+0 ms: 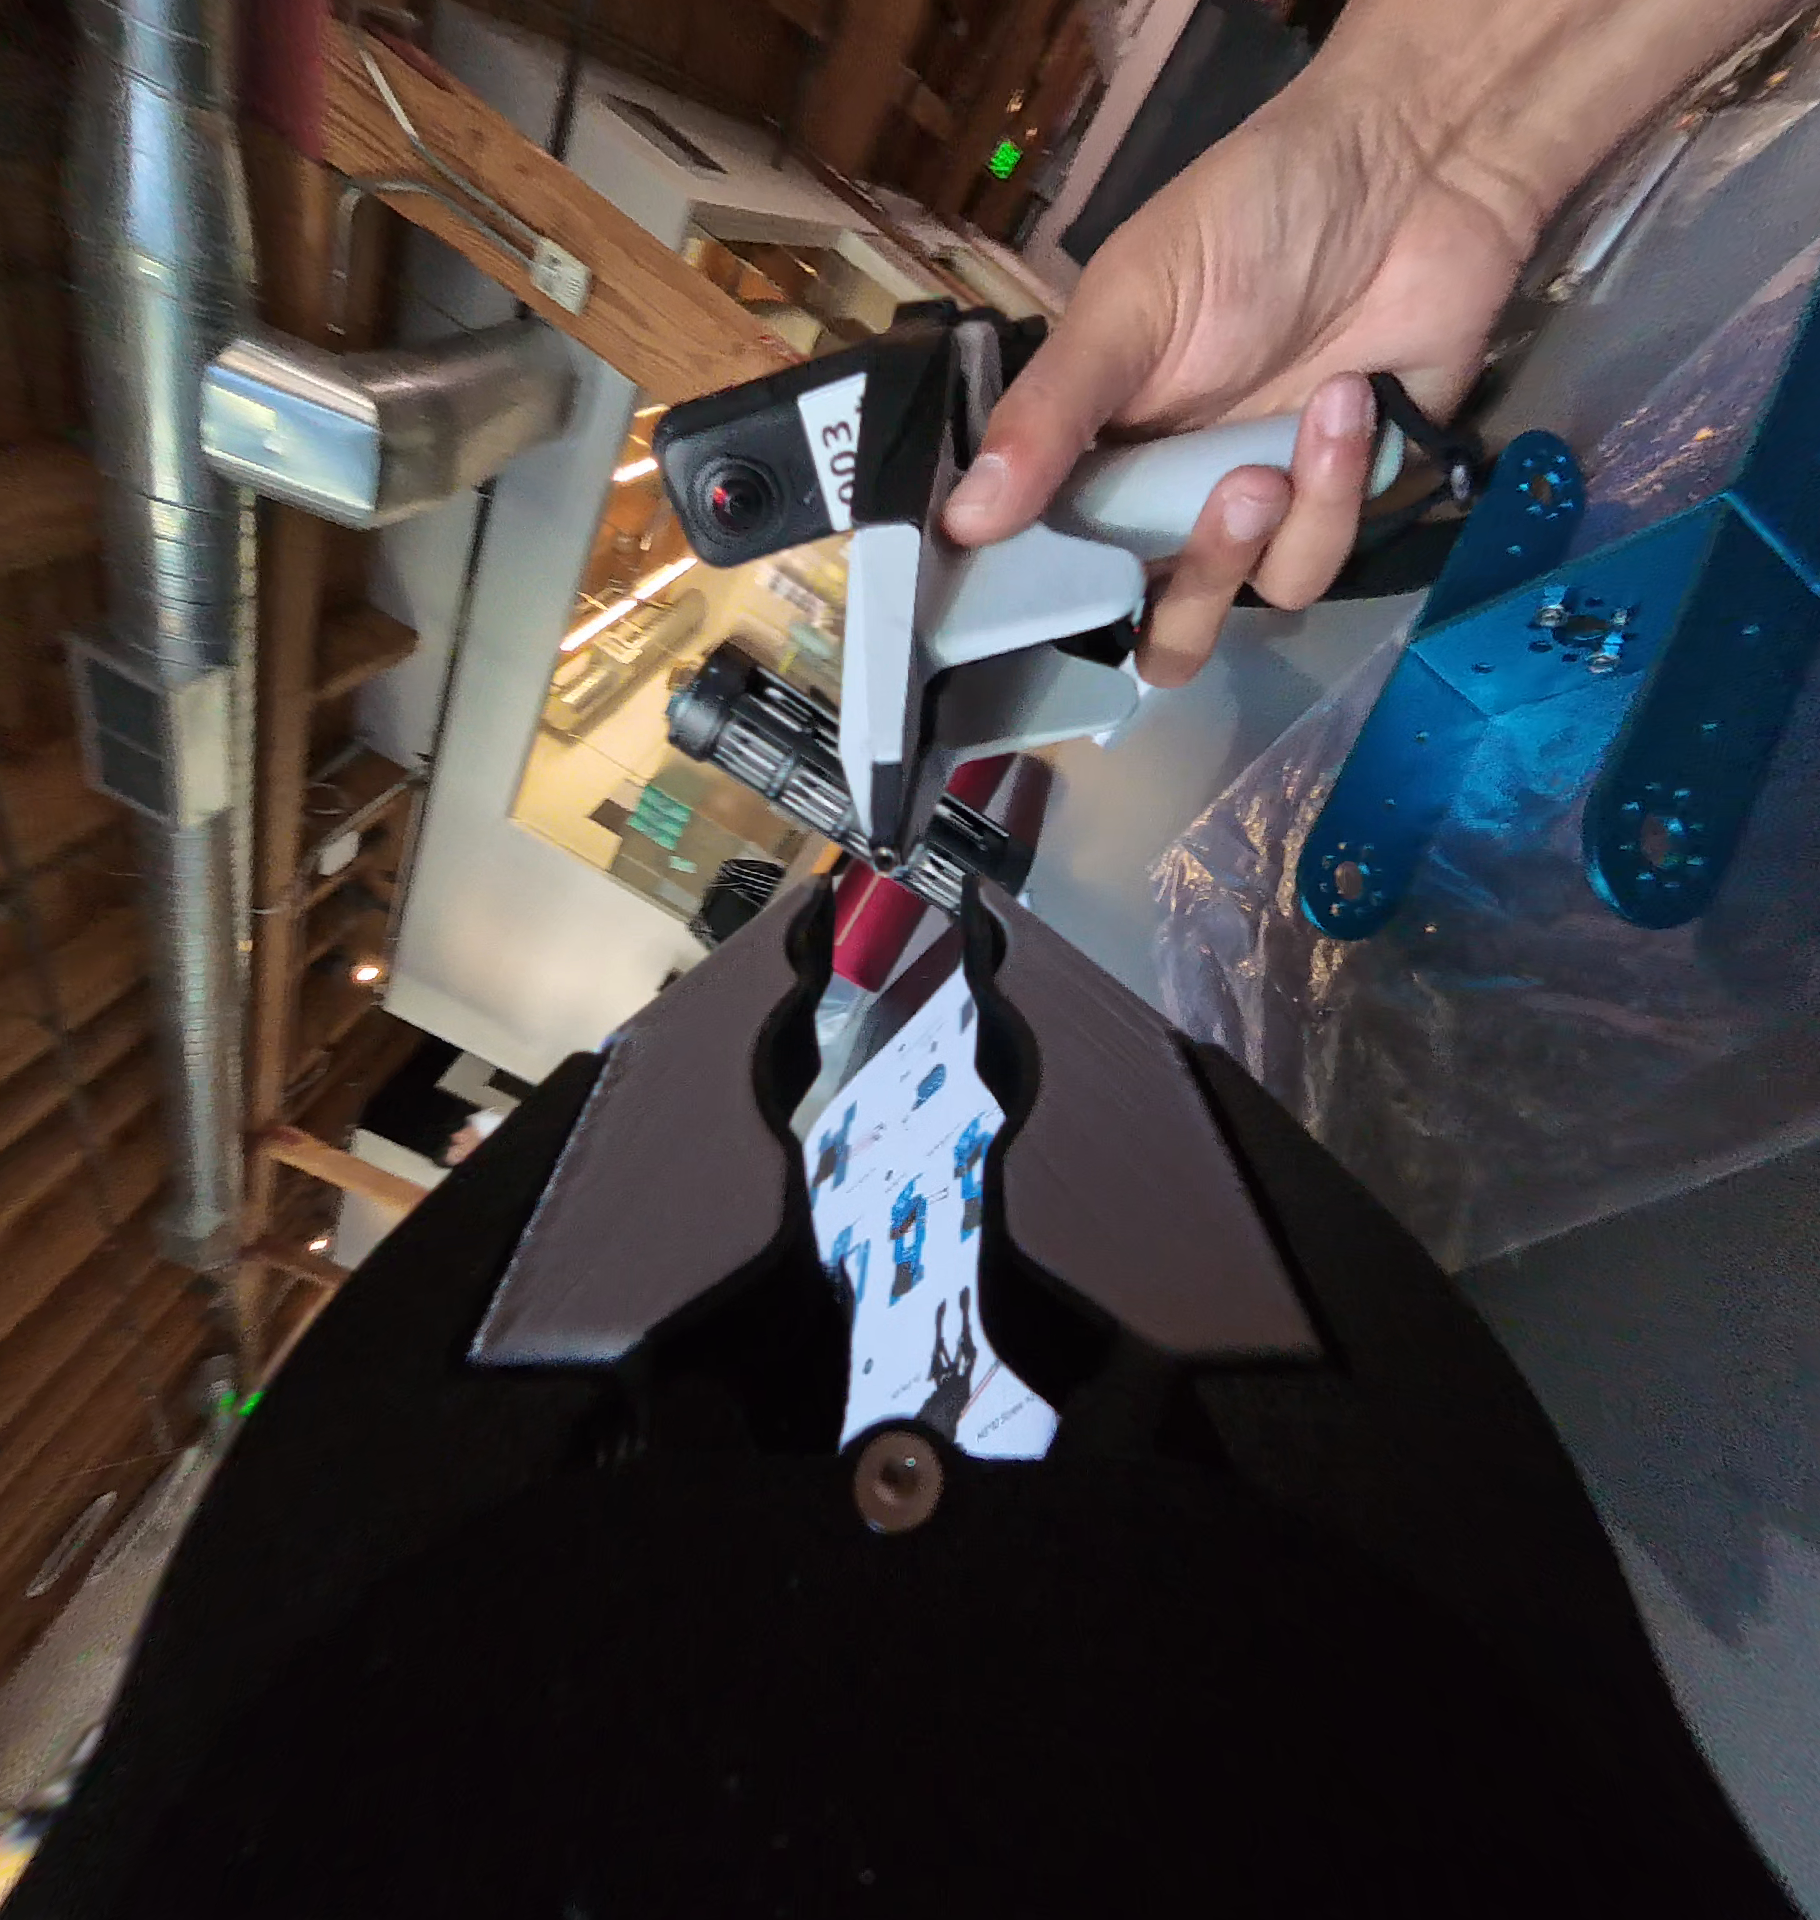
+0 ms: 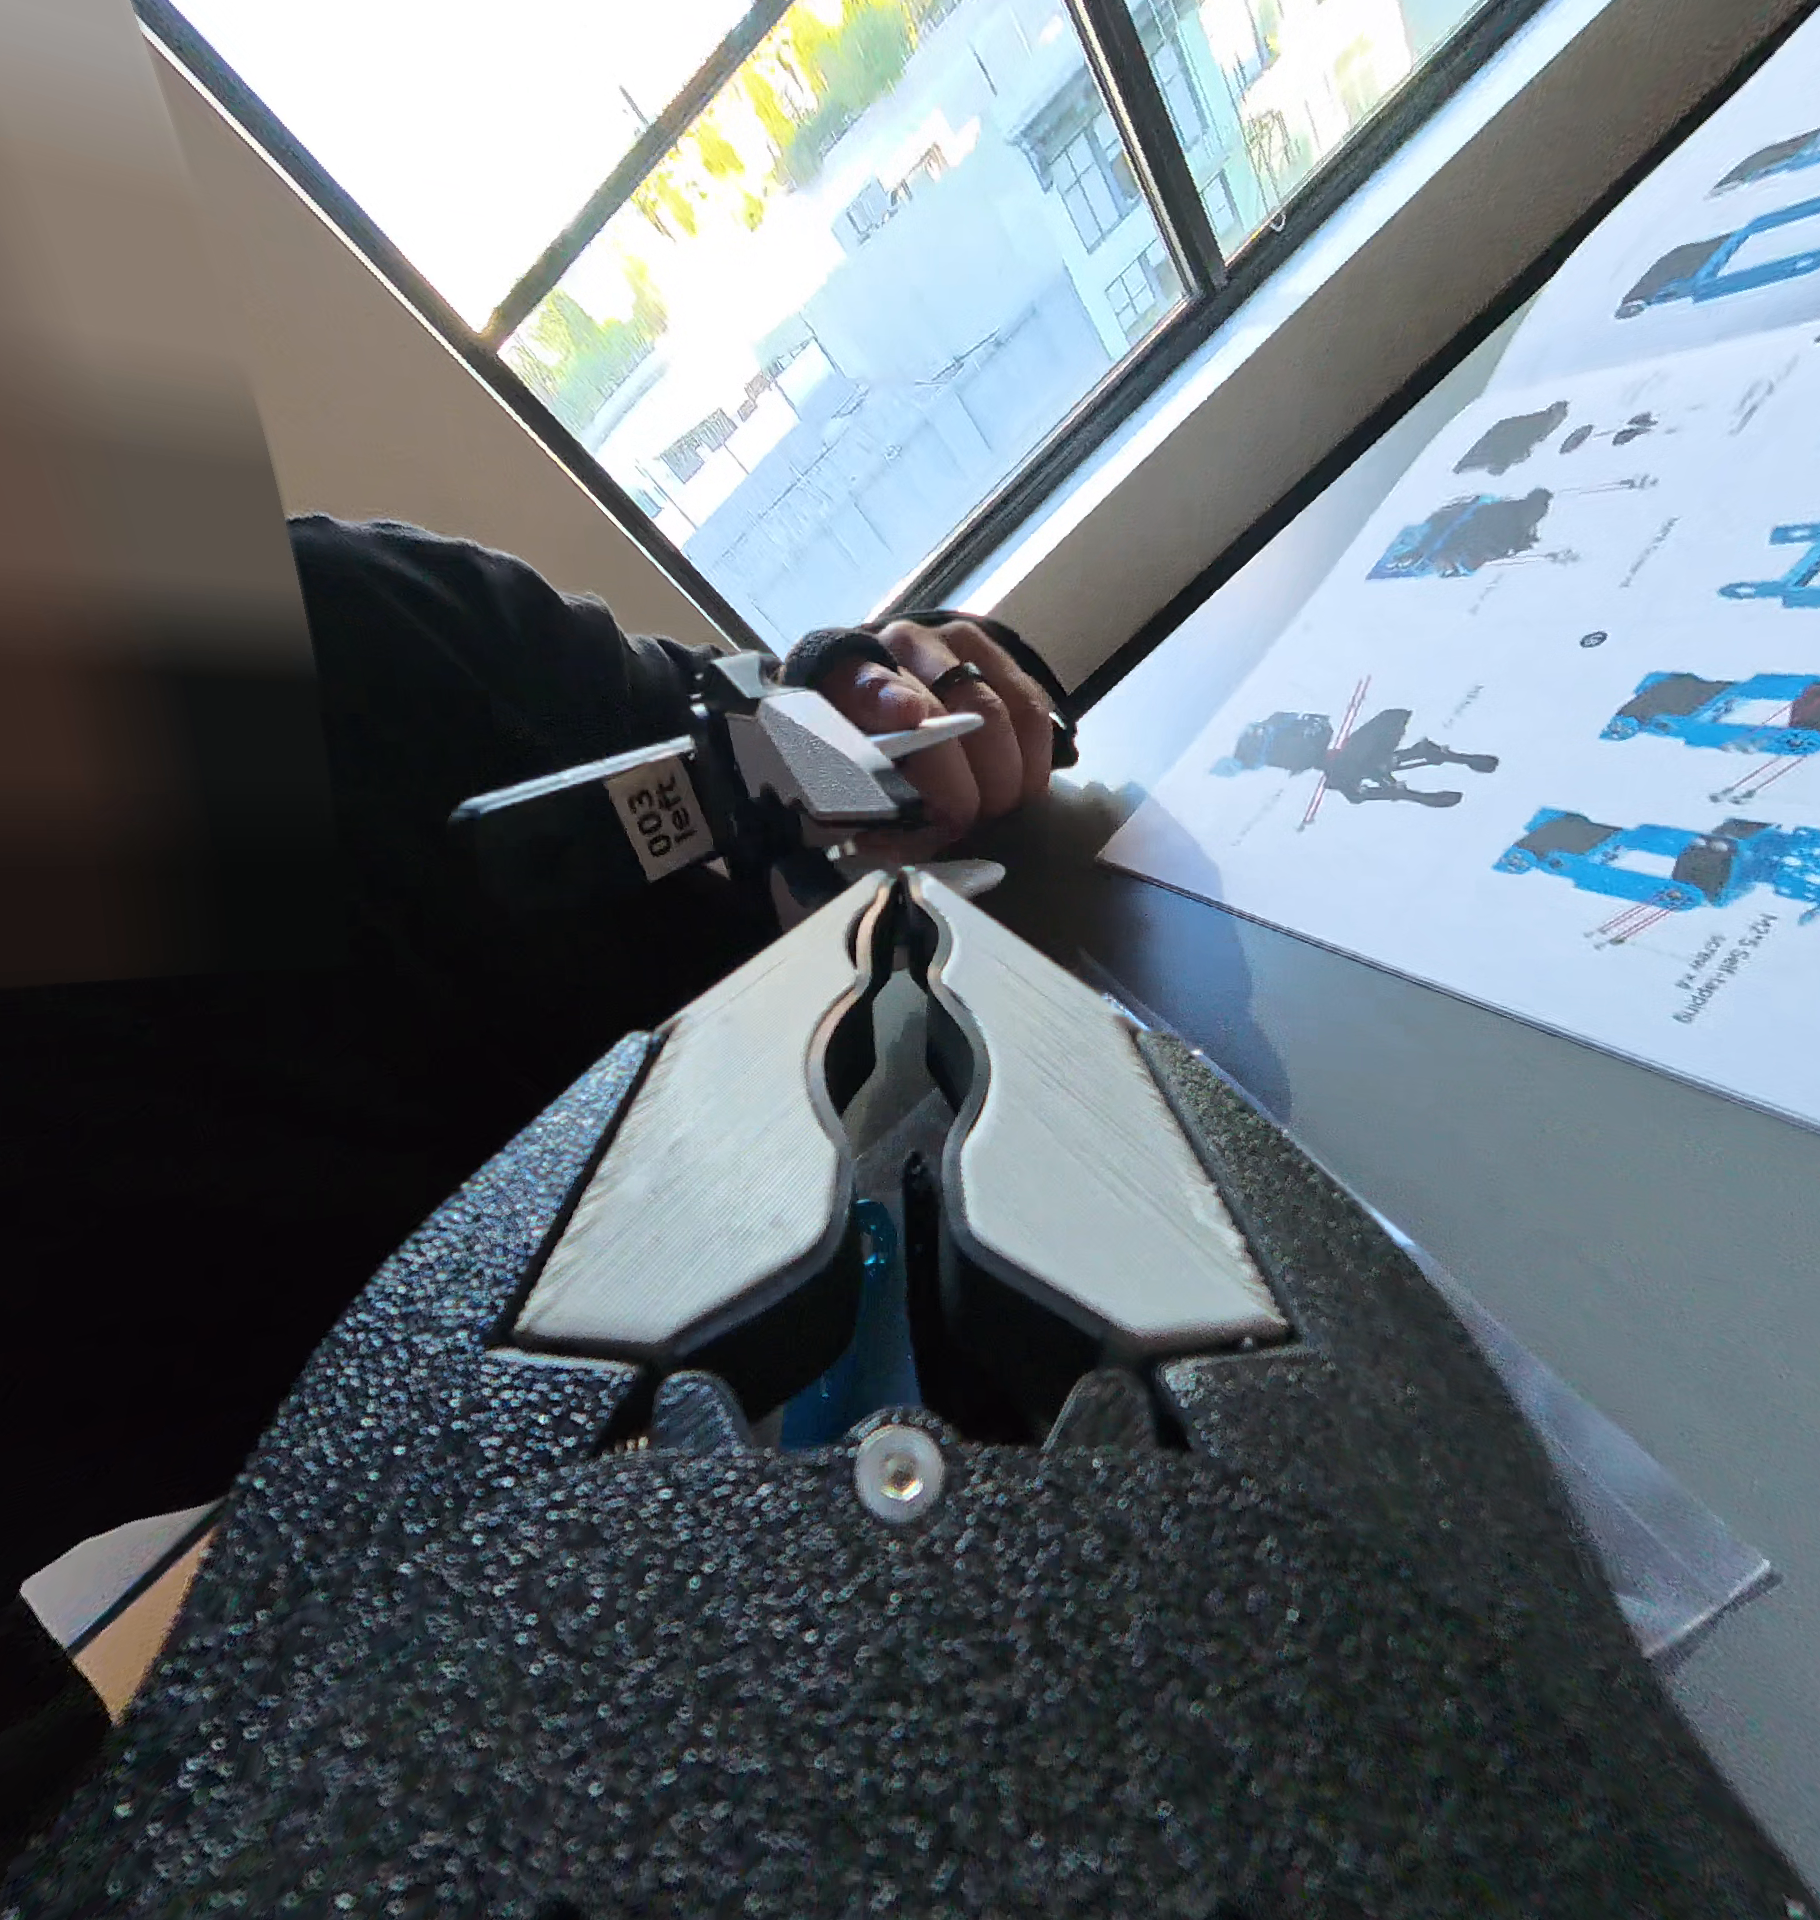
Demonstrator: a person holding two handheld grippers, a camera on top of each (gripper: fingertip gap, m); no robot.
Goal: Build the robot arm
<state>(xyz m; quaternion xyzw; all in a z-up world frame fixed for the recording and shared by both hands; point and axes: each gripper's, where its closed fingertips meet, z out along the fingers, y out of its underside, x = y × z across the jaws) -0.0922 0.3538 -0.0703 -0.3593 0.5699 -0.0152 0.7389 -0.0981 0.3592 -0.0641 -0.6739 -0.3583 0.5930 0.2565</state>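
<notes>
My left gripper (image 1: 898,891), with dark fingers, is shut on a tool with a maroon shaft (image 1: 875,930) and a black ribbed cylinder (image 1: 771,743), held in the air just past its tips. My right gripper, with pale fingers, shows in the left wrist view (image 1: 885,854) held by a bare hand (image 1: 1301,260). Its tips meet at a point right against the tool, with a small shiny dot between them. In the right wrist view my right gripper (image 2: 901,885) is shut, and the left gripper's body (image 2: 823,769) sits just beyond it.
A blue metal bracket (image 1: 1571,665) lies in a clear plastic bag (image 1: 1405,987) on the grey table (image 1: 1716,1455). A printed sheet with blue part drawings (image 2: 1560,623) lies on the table (image 2: 1457,1195). A blue part (image 2: 870,1278) shows under my right fingers. A window (image 2: 833,312) is behind. Less than 4 cm separates the two grippers' tips. Both grippers' tips are roughly 12 centimeters from the blue metal bracket (image 1: 1571,665).
</notes>
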